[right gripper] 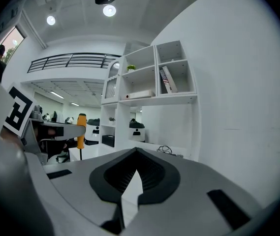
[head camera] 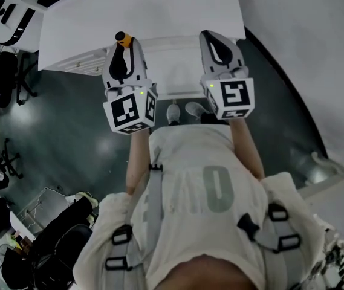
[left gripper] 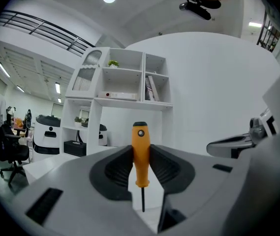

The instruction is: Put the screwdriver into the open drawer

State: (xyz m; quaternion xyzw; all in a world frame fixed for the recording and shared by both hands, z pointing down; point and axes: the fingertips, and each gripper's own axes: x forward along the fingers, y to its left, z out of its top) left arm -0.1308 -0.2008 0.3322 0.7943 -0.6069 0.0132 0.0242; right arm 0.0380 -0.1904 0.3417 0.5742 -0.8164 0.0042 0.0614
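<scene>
Orange-handled screwdriver clamped upright in L tool. Pads press handle from both sides, jaws only as wide as handle, butt end up, shaft down. Held in air over near edge of white counter, just left of R tool. R tool: pad tips together, thin wedge gap below them, nothing in it. Head view shows only handle's butt; rest hidden betw. jaws. White unit under counter edge partly covered by both tools; can't tell if it's the drawer.
</scene>
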